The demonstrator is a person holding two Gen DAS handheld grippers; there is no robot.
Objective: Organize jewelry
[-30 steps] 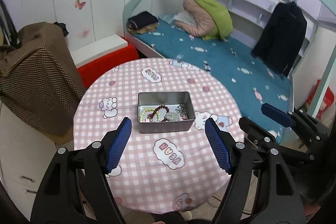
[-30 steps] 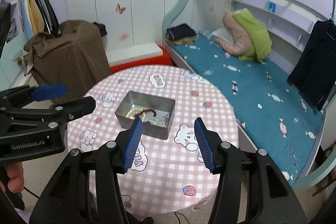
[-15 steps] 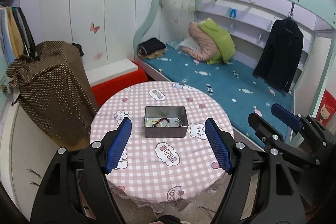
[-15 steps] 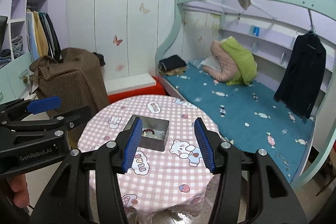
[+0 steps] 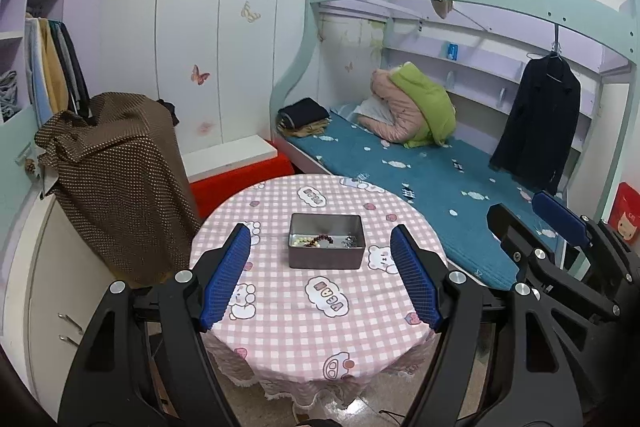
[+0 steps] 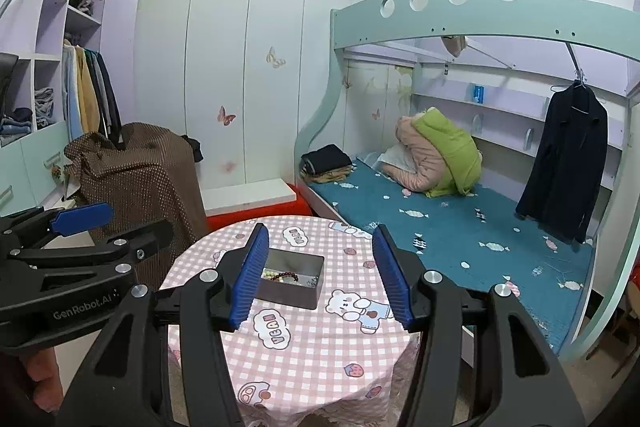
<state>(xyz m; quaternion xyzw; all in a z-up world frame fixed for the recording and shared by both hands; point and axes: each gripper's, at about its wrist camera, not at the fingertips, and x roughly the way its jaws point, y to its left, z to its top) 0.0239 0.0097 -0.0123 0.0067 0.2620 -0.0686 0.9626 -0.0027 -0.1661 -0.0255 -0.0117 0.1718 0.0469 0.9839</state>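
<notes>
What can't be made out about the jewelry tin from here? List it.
- Jewelry pieces in the metal tin, left wrist view: too small to count or tell apart beyond pale and dark red beads.
- Tin's left end, right wrist view: covered by the right gripper's blue pad.
- Tin floor nearest the camera, both views: hidden behind its front wall.

Even bright light, sharp, fisheye-bent edges
</notes>
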